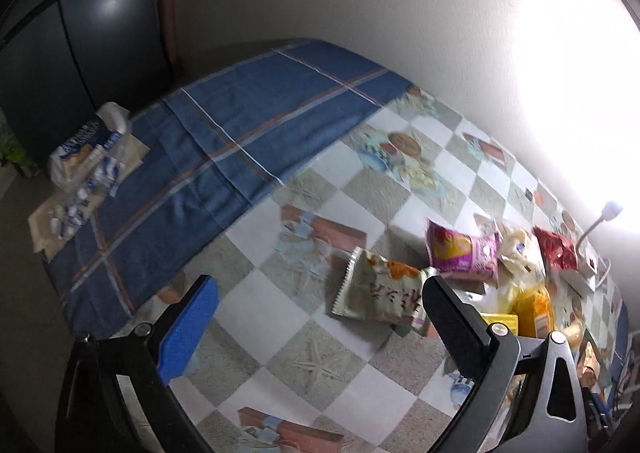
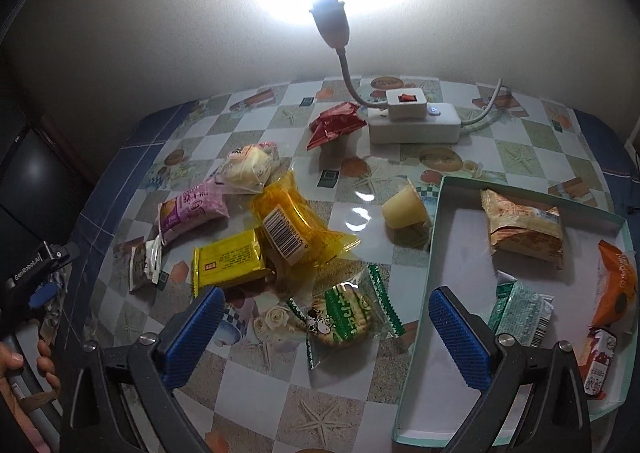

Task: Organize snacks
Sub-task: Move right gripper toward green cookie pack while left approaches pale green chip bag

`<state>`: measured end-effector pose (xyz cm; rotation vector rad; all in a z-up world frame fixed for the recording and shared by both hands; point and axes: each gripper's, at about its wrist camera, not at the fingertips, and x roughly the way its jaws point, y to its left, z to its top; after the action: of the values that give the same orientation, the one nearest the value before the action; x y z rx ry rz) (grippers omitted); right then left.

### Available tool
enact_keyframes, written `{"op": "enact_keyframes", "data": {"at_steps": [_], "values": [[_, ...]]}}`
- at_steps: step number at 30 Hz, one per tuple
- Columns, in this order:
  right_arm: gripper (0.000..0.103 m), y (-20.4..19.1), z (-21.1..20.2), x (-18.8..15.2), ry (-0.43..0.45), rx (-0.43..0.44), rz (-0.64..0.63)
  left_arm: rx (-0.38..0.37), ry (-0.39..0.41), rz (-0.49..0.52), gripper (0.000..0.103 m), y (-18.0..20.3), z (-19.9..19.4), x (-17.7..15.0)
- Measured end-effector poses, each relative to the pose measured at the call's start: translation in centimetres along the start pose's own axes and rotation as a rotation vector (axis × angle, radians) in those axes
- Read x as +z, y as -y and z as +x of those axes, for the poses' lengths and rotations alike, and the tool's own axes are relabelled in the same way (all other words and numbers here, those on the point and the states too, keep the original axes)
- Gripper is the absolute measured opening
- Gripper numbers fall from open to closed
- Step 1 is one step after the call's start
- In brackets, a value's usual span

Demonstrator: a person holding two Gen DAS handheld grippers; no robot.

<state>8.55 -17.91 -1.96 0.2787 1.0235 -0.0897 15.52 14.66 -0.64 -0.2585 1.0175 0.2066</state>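
In the tray [image 2: 440,189] lie four packets; about eight snacks remain loose on the table [image 2: 520,133]. My right gripper [image 2: 326,317], spread and empty, hovers over the green cracker [image 2: 346,317]; my left gripper [image 1: 320,317] is spread too.

Dim room. Single gooseneck lamp [image 2: 329,19] blows out the wall [image 2: 160,33] behind it; glare streaks on the glossy tabletop [image 2: 360,209]. Left wrist view motion-blurred. Fisheye bending, dark vignetted corners.
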Motion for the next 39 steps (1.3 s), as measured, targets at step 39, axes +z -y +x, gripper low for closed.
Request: {"op": "enact_keyframes", "data": {"at_steps": [39], "values": [[0.092, -1.3, 7.9, -1.1, -0.144, -0.044, -0.156, -0.083, -0.175, 0.112, 0.101, 4.5, 10.8, -1.1]]}}
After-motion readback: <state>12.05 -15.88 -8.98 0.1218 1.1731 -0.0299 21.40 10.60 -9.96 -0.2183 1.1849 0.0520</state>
